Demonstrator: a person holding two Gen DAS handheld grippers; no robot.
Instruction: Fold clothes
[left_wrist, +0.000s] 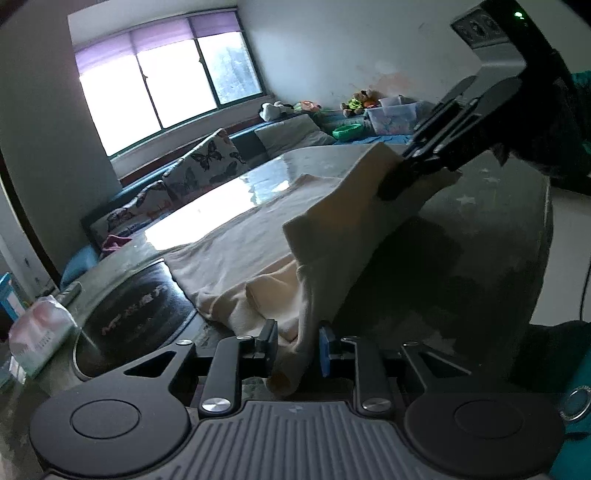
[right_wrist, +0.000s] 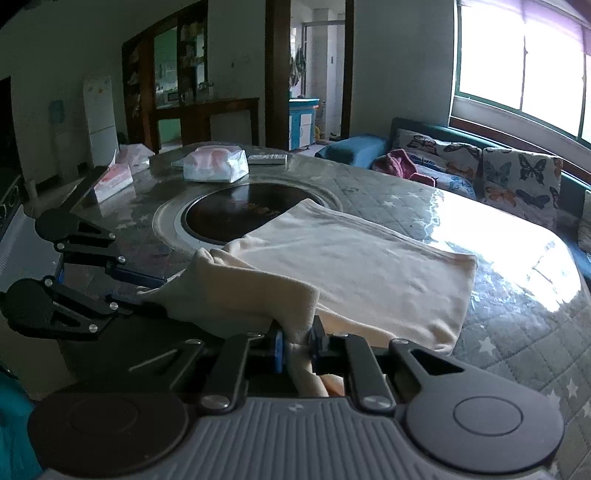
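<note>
Left gripper (left_wrist: 297, 354) and right gripper (right_wrist: 297, 347) pinch cream garment (right_wrist: 351, 258).

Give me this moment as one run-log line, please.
task: fold clothes | left gripper: shut on cream garment edge | right gripper: shut on same edge, lifted | rest of garment: flat on table

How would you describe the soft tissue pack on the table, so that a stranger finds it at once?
Start at the dark round plate set into the table. Just behind it lies the soft tissue pack, white plastic with pink print. Unlike the stiff pink tissue box at the table's left edge, it is wrinkled and pillow-shaped.
</note>
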